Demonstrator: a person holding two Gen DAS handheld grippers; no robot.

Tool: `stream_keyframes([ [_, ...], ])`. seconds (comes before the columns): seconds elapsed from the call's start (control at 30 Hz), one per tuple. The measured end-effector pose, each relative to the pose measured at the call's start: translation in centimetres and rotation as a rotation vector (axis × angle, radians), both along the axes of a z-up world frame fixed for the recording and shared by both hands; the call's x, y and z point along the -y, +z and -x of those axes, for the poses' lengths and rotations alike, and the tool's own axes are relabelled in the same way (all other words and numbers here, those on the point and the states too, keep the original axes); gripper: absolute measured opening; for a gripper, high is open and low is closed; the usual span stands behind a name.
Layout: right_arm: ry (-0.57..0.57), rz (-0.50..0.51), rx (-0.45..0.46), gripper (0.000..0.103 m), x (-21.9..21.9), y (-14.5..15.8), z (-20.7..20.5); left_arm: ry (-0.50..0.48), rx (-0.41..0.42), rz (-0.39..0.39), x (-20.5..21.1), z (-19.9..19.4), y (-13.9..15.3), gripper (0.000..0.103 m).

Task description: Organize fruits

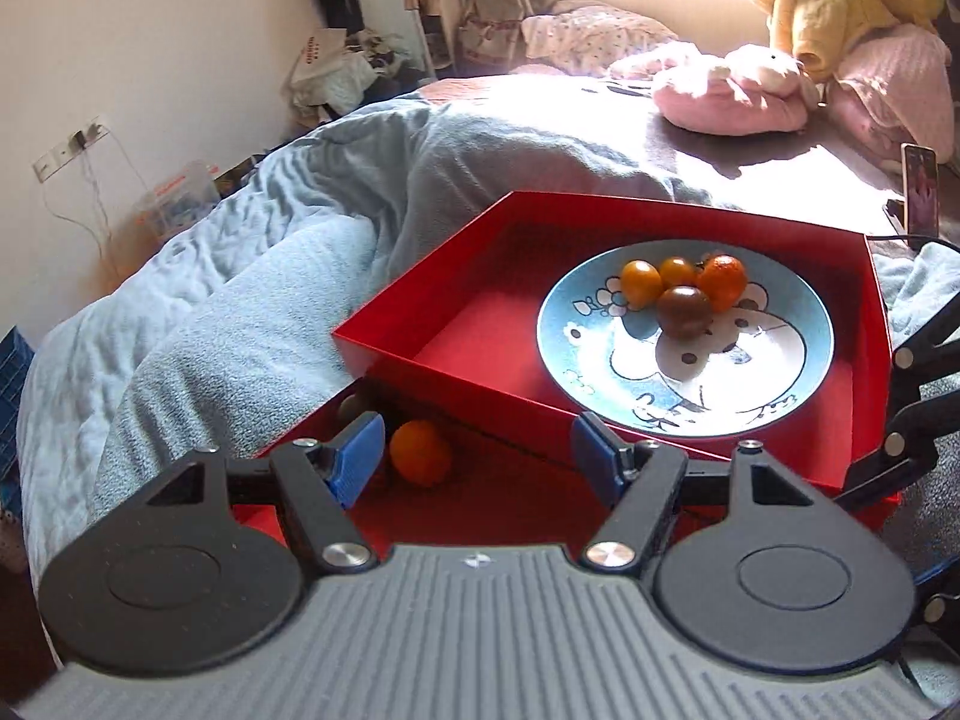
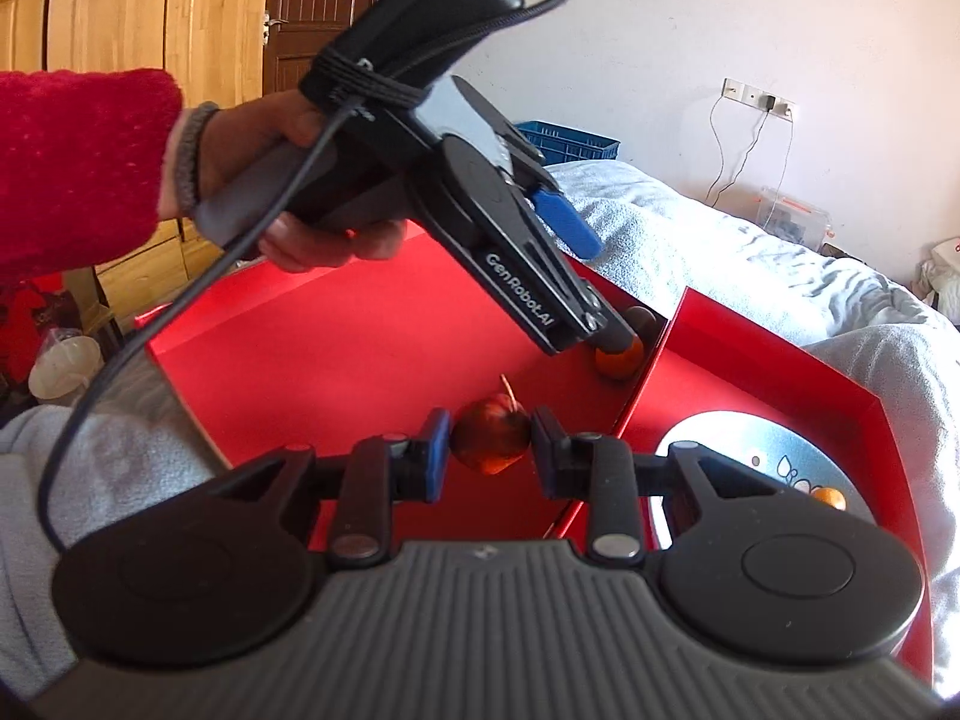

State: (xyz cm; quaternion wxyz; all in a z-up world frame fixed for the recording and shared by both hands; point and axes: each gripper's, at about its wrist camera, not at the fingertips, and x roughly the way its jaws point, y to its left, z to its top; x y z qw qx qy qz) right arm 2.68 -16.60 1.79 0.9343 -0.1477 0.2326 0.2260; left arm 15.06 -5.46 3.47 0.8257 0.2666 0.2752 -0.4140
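Your left claw [image 1: 474, 456] stands wide with the orange [image 1: 420, 452] just ahead, left of centre, while your right claw [image 2: 489, 444] grips the apple [image 2: 491, 433].

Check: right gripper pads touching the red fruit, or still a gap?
Touching. The right wrist view shows the right gripper with both pads pressed against the sides of the red fruit, no gap either side.

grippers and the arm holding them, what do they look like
Each gripper has a ribbed grey body, two round black discs, black linkage bars with silver pivots, and blue pads on its fingers. The left gripper carries white "GenRobot.AI" lettering, a black box strapped on top, and a black cable trailing from it. The hand gripping its grey handle wears a fuzzy red sleeve and a grey wristband. The right gripper matches.
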Motion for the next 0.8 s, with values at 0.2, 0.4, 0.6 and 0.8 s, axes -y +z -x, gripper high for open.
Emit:
stream_keyframes([
  [0.2,0.021,-0.029,-0.006,0.033,-0.2,-0.1,0.3,-0.146,0.037,-0.154,1.8,-2.1,-2.4,0.074],
  [0.4,0.04,-0.063,-0.018,0.033,-0.5,-0.3,0.8,-0.227,0.076,-0.282,2.9,-4.5,-4.0,0.074],
  [0.6,0.045,-0.087,-0.029,0.033,-0.4,-0.3,0.6,-0.278,0.065,-0.351,3.6,-5.9,-5.7,0.072],
  [0.8,0.034,-0.103,-0.043,0.033,-0.2,-0.4,0.2,-0.286,0.058,-0.36,4.3,-6.5,-7.0,0.071],
])
